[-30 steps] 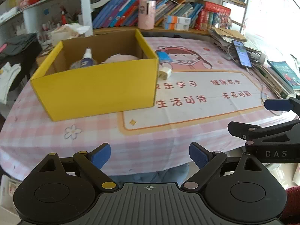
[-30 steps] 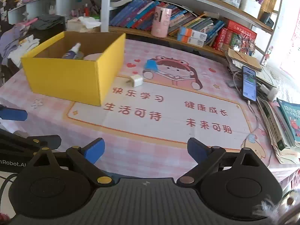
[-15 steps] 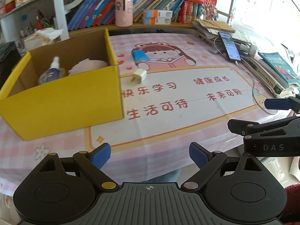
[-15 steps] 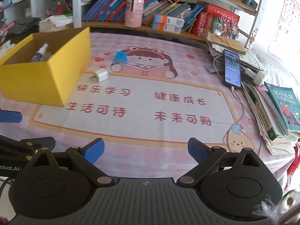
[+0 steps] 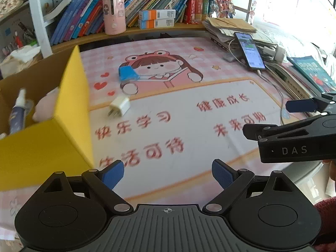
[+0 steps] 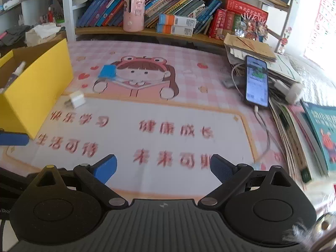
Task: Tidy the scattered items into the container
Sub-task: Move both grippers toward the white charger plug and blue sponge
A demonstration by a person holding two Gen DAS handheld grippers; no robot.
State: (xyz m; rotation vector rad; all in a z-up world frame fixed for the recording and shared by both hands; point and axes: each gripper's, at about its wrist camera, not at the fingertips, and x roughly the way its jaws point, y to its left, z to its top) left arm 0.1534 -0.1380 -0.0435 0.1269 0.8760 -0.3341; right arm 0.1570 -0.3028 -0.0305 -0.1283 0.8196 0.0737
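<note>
A yellow cardboard box (image 5: 69, 113) stands at the left of the table, also in the right wrist view (image 6: 40, 88); a spray bottle (image 5: 17, 113) and a pink soft item (image 5: 45, 107) lie inside it. A white charger plug (image 5: 119, 106) lies on the mat beside the box, also in the right wrist view (image 6: 76, 100). A small blue pack (image 5: 128, 73) lies farther back (image 6: 107, 71). My left gripper (image 5: 167, 174) is open and empty over the mat's near edge. My right gripper (image 6: 162, 168) is open and empty to its right.
A phone (image 6: 257, 80) on a cable, stacked papers and books (image 6: 319, 126) crowd the right side. A shelf with books and a pink canister (image 5: 114, 14) runs along the back. The right gripper's body (image 5: 294, 138) shows at the right of the left wrist view.
Both grippers have moved forward over the table and turned to the right, so the box slid to the left of both views. Both stay open and empty.
</note>
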